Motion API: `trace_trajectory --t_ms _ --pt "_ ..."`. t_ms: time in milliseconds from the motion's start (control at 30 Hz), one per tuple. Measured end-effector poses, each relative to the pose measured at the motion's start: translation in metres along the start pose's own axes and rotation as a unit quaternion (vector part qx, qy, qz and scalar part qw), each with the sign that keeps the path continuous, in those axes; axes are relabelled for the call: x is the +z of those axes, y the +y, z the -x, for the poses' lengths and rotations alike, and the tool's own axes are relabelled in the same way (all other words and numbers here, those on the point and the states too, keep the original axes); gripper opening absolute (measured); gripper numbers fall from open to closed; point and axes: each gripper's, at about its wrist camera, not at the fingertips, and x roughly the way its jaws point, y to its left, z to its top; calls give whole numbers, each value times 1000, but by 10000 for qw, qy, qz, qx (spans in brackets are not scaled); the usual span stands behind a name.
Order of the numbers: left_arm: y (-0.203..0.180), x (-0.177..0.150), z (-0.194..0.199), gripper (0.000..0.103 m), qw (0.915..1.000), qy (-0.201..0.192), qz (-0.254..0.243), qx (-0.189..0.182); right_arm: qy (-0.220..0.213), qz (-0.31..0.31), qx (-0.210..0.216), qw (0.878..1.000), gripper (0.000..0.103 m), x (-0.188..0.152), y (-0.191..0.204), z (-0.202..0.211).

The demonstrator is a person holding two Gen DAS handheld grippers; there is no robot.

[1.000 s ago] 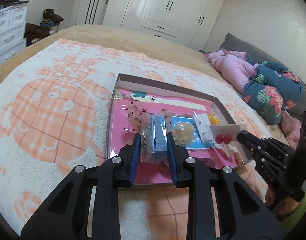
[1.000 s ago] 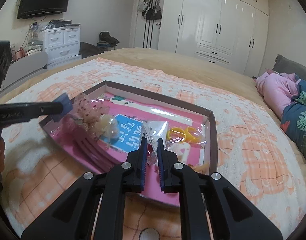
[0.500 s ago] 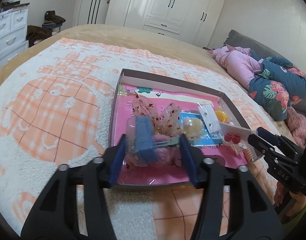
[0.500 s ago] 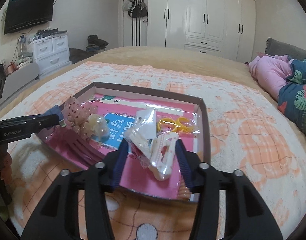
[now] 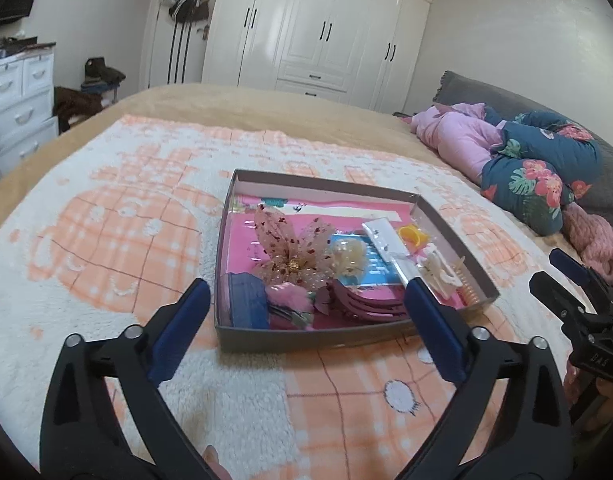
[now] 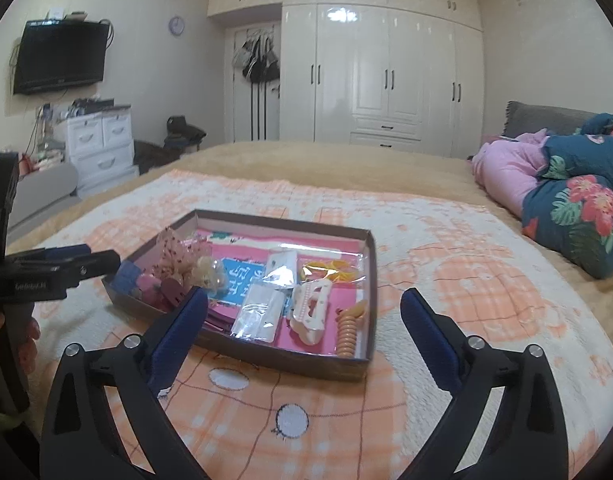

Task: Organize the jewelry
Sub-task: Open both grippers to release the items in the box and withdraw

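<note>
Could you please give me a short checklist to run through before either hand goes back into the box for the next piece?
1. Left tongs open and holding nothing: ok.
2. Right tongs open and holding nothing: ok.
3. Both tongs drawn back from the box: ok.
4. Box flat on the blanket: ok.
5. White hair clip and orange coil tie lying inside the box: ok.
6. Whether the pieces are sorted as intended: cannot tell.

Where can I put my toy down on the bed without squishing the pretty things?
The blanket is bare between the box and the flowered pillow, and in front of the box by the open right tool. Inside the box it's crowded.
</note>
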Motion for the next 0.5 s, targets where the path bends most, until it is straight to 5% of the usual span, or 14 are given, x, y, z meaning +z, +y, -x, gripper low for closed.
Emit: trace_trajectory --t_ms 500 --pt "-28 -22 48 92 9987 -390 -322 -48 -263 -70 -95 9996 97 -19 -3 43"
